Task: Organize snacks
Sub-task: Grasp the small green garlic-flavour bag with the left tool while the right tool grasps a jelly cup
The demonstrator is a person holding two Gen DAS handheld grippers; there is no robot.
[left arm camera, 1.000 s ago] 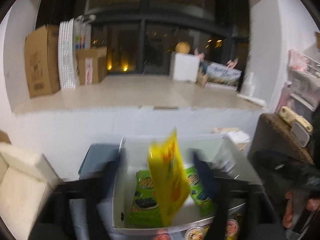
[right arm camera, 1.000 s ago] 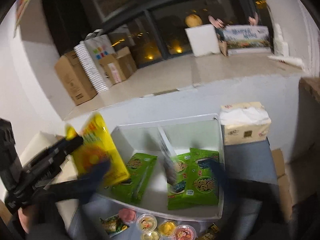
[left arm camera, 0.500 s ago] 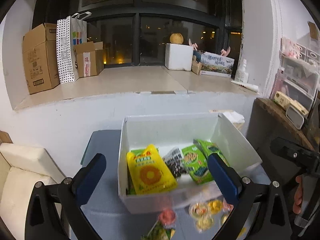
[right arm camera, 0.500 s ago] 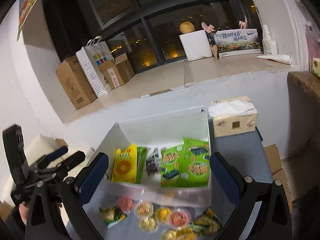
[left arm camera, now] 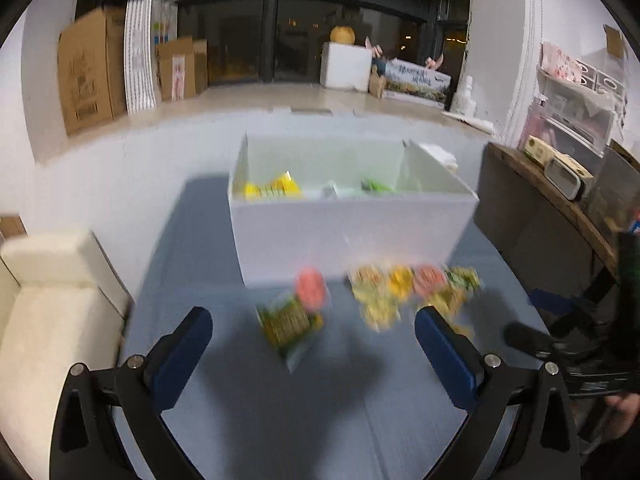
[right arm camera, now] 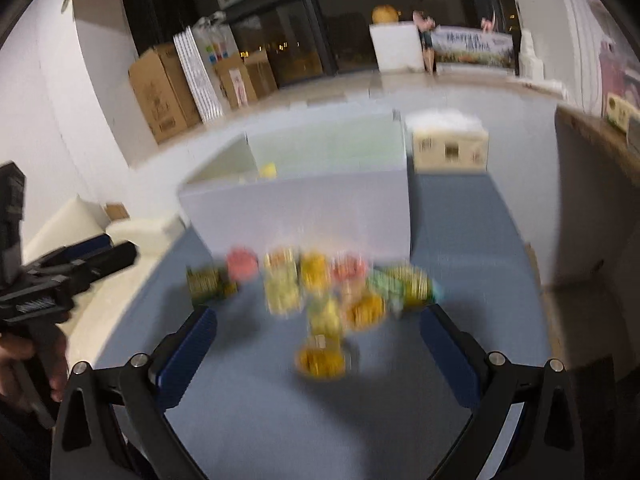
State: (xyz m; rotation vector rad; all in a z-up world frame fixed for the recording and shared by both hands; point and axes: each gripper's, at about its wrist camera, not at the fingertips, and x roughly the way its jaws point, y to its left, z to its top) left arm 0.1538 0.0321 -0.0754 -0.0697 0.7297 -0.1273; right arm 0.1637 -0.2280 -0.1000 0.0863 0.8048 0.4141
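Before the white box (left arm camera: pixel 352 236), loose snacks (right arm camera: pixel 320 292) (blurred), both grippers agape.

Both wrist views are lit by cool indoor light from above and in front; the window (left arm camera: pixel 276 36) behind the ledge is black, with a few small warm lamps shining through it. The white storage box (left arm camera: pixel 352 228) and pale walls are the brightest areas. Soft dark shadows spread over the blue bench (left arm camera: pixel 248 412) between the arms of each tool. Motion blur smears everything outside the tools: the snack cups (right arm camera: pixel 320 276) and green packets (left arm camera: pixel 288 320) are streaked colour with no readable print, and the cardboard boxes (right arm camera: pixel 160 92) are soft. The left gripper (left arm camera: pixel 314 340) and right gripper (right arm camera: pixel 318 340) stay sharp. Fisheye bending curves the walls, and black vignette fills the corners.
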